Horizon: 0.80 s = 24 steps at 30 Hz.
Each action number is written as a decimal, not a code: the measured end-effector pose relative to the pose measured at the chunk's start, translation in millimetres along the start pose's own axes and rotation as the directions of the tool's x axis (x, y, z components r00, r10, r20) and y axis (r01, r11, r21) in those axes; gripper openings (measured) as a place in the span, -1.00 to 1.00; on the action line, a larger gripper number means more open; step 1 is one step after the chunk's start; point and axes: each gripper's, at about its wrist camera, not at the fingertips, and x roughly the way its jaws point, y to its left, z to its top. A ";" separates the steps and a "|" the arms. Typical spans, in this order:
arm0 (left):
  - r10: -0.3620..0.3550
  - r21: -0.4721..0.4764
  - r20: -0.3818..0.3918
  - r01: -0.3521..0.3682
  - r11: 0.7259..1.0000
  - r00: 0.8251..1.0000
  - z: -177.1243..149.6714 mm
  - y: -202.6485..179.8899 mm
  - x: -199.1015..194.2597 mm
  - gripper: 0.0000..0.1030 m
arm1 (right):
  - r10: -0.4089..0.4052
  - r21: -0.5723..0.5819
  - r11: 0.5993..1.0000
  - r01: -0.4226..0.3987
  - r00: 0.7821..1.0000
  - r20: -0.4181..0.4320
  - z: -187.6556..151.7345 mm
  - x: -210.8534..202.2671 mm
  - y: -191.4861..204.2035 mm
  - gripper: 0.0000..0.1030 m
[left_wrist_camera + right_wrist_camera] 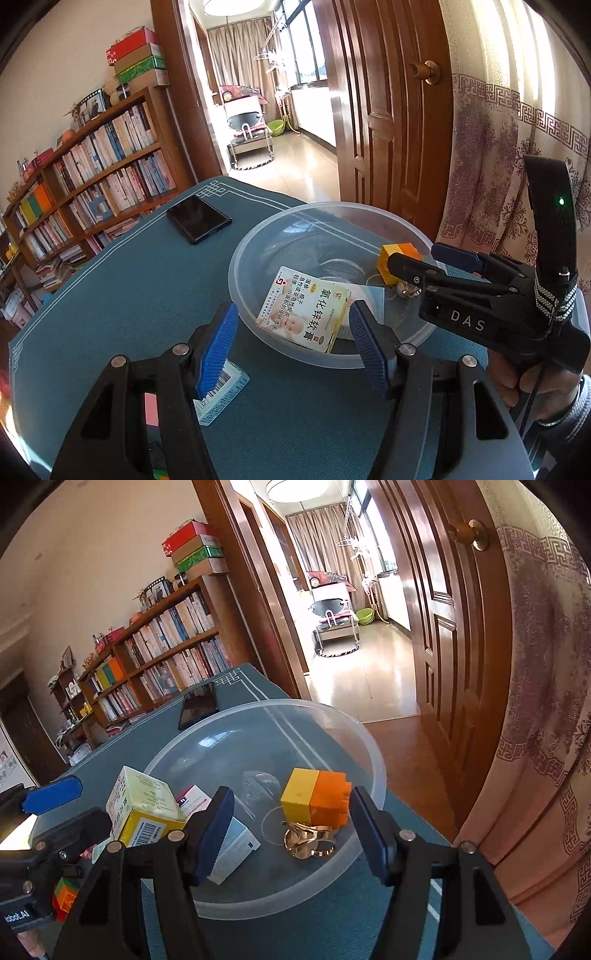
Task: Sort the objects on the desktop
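A clear plastic bowl (258, 240) (369, 746) stands on the blue table mat (129, 295). In it lie a yellow-green ointment box (306, 310) (144, 808), a white-blue box (236, 845), a yellow-and-orange block (314, 797) (399, 258) and a gold metal clip (310, 840). My left gripper (293, 345) is open and empty at the bowl's near rim, with the ointment box between its fingers. My right gripper (291, 829) is open and empty above the bowl. It also shows in the left wrist view (413, 262).
A black phone (198, 223) (197, 704) lies at the mat's far side. A white barcode box (221, 395) and a pink item (151, 408) lie under my left gripper. A small green-red block (64, 895) sits left of the bowl. A bookshelf, door and curtain surround the table.
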 end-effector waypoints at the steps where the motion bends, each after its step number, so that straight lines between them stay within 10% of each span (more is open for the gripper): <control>1: 0.011 0.011 -0.010 -0.011 1.000 1.000 -2.2 -1.8 2.4 0.29 | 0.001 0.002 1.000 -0.001 1.000 0.000 0.7 0.1 -0.1 0.35; 14: 0.176 -0.082 -0.143 -0.188 0.979 0.974 -7.6 16.5 64.4 0.29 | 0.006 -0.008 1.000 -0.006 1.000 0.007 -1.2 -3.4 0.8 0.35; 24: 0.211 -0.235 -0.056 -0.219 0.947 0.976 -2.3 27.5 41.0 0.29 | 0.003 -0.002 1.000 -0.003 1.000 0.020 -0.7 -6.1 -0.1 0.35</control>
